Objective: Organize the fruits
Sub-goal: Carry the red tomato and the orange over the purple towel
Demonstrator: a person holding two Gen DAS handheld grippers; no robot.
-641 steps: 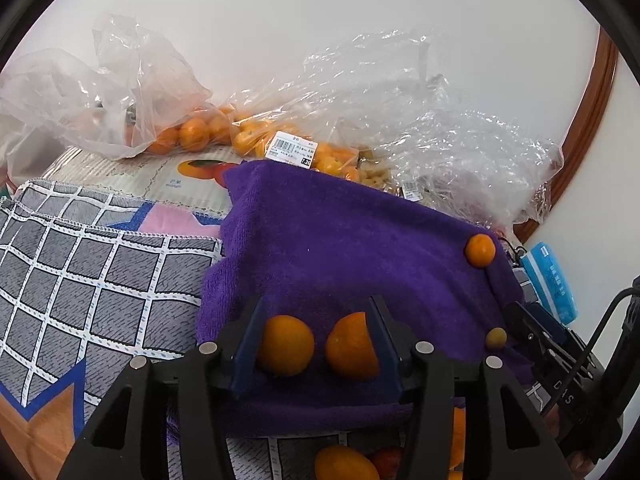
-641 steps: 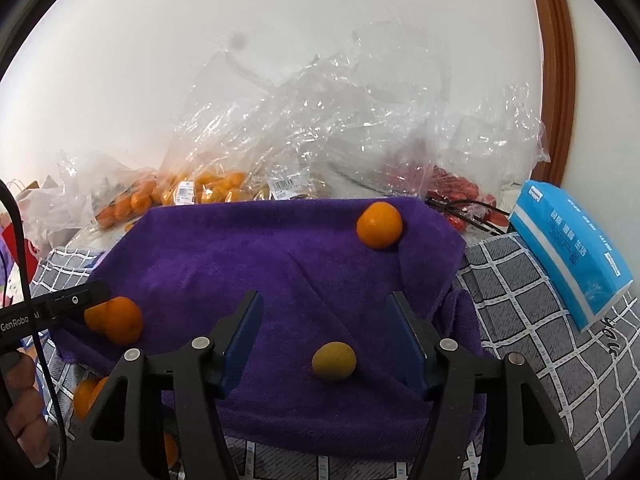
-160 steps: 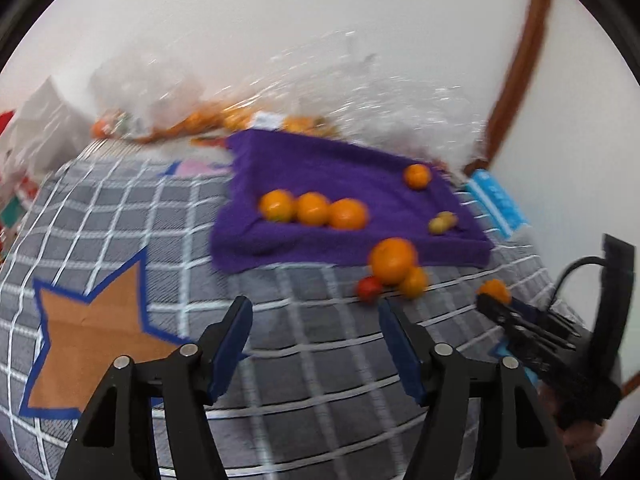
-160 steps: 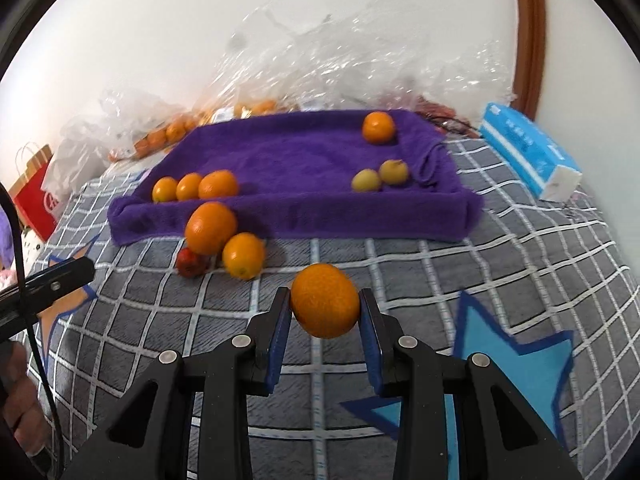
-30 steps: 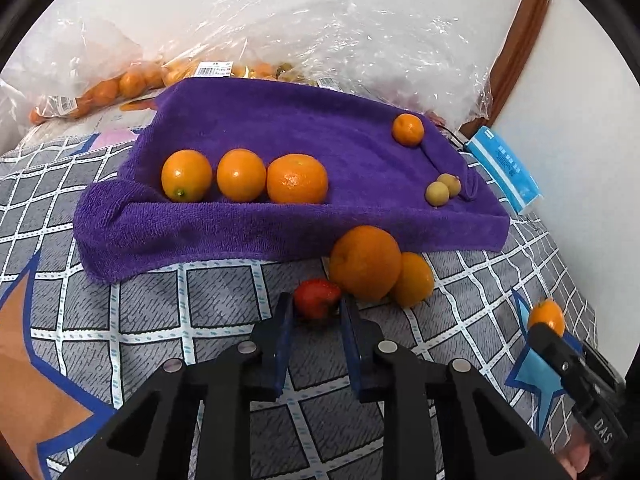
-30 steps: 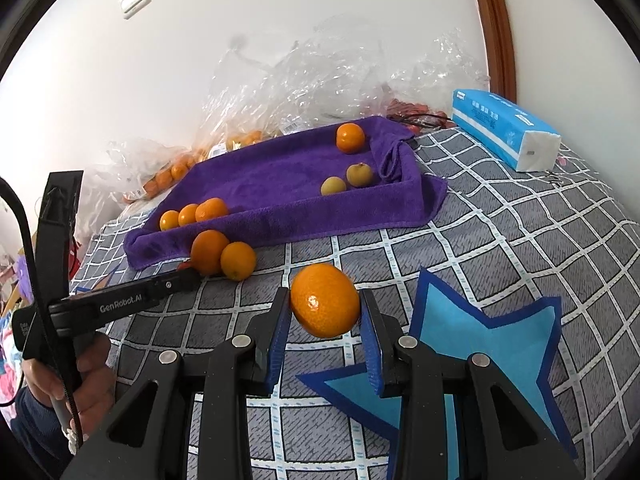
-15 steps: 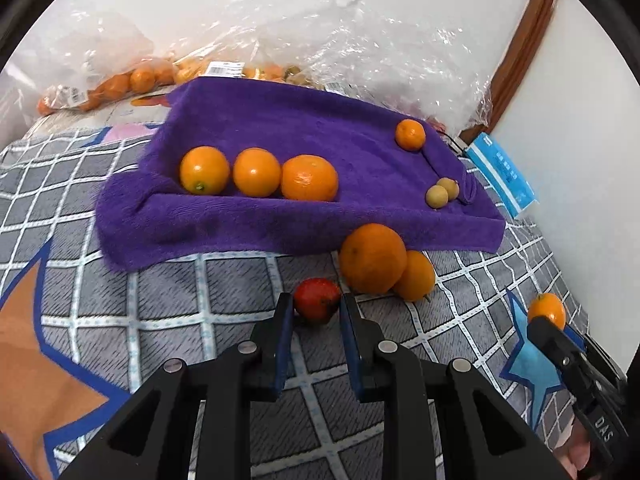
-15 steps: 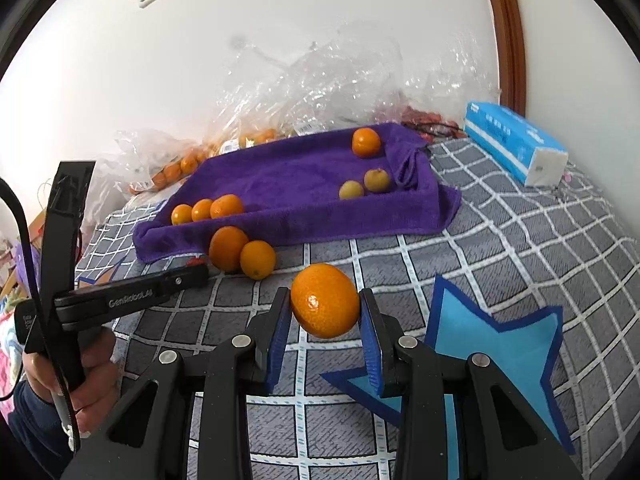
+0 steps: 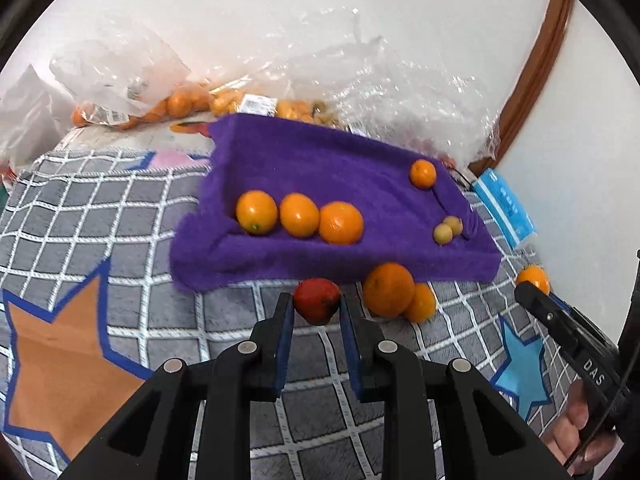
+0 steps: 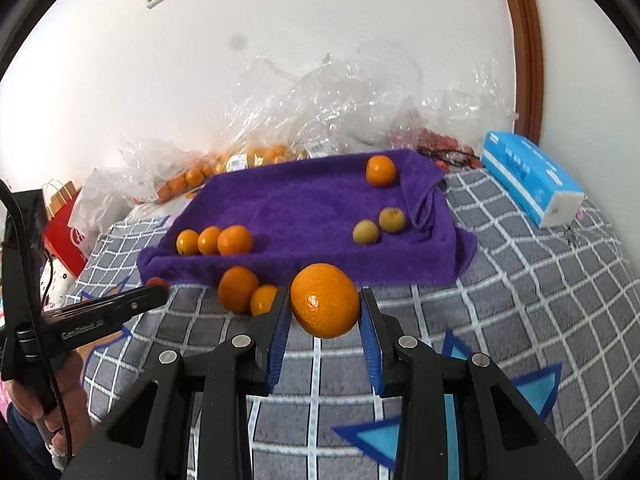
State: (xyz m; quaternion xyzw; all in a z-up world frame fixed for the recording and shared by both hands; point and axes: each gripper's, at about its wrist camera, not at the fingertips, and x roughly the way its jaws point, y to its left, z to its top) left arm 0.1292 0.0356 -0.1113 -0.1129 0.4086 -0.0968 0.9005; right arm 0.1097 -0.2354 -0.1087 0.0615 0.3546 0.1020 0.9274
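From the left wrist camera, the left tongs are nearly closed, their blue-lined fingers pressed against both sides of a small red strawberry-like fruit. It sits just in front of the near edge of the purple terry towel, which is spread on a grey checked blanket with star patches. On the towel three round oranges lie in a touching row at the left, a smaller orange sits alone near the far right corner, and two small yellow-green fruits touch each other at the right side. Two loose oranges touch one another on the blanket, just right of the held fruit. Clear plastic bags of oranges lie behind the towel, by the wall.

From the right wrist camera, the right tongs are partly closed around a large round orange, gripped on both sides and held above the blanket, in front of the towel's near edge. The left tongs come in from the lower left with the red fruit at their tip, beside the two loose oranges. A blue tissue pack lies to the right of the towel.
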